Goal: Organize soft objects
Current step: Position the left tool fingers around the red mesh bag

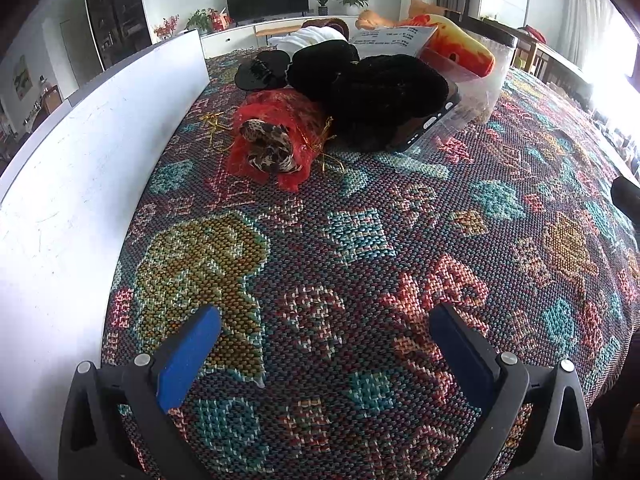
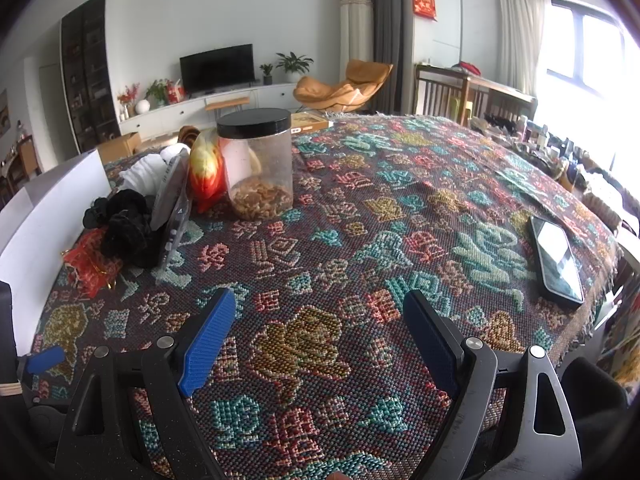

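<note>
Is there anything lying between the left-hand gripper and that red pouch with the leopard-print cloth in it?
Nothing visible does. The left gripper is open, and only bare patterned tablecloth lies between it and the red pouch. The black fabric pile sits behind and to the right of the pouch, and the white board runs along the left side.

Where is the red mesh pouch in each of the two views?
Left wrist view: the red mesh pouch lies upper centre-left, open end toward the camera, in front of the black fabric pile.
Right wrist view: it lies at the far left edge, near the white board.
Shared landmark: the white board.
</note>
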Available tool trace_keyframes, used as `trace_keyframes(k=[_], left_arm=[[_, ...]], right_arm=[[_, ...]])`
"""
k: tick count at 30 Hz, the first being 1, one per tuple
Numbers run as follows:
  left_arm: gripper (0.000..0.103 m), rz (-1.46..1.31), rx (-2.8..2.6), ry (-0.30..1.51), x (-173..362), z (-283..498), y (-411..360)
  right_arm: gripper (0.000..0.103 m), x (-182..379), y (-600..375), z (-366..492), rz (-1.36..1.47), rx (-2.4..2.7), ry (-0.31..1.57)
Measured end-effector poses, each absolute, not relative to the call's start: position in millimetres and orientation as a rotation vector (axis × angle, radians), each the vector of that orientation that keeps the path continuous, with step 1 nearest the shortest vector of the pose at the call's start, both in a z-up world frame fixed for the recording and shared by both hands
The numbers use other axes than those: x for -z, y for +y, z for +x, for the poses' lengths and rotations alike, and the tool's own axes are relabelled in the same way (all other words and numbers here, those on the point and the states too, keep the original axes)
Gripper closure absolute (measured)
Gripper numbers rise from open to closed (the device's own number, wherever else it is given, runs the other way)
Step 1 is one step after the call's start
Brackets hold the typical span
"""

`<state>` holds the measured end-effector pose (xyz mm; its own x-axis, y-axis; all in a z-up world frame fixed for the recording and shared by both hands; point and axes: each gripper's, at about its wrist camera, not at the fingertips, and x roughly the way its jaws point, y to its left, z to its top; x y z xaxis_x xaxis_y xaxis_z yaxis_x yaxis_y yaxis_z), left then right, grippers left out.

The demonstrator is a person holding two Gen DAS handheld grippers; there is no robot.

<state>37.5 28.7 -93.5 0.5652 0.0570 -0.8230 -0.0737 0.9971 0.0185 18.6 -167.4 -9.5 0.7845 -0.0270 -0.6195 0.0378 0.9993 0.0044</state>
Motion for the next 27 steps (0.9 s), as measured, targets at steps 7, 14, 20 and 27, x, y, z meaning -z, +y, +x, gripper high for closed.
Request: trace_keyframes(k=[7, 14, 20, 27], left_arm=[[0.000, -0.018, -0.068, 0.977, 95, 43, 29], [0.000, -0.018, -0.066, 1.015, 92, 87, 33], [0.000, -0.017, -0.034, 0.985, 94, 120, 41], [0.000, -0.024, -0.031, 0.953, 94, 142, 49]], right_arm=[[0.015, 10, -168, 19, 0.019, 0.035, 0.671], [0.015, 13, -169, 20, 0.028, 0.036, 0.689], [0.015, 18, -170, 27, 0.031, 0.037, 0.732], [0.015, 52, -163, 59, 0.030, 0.016, 0.927]])
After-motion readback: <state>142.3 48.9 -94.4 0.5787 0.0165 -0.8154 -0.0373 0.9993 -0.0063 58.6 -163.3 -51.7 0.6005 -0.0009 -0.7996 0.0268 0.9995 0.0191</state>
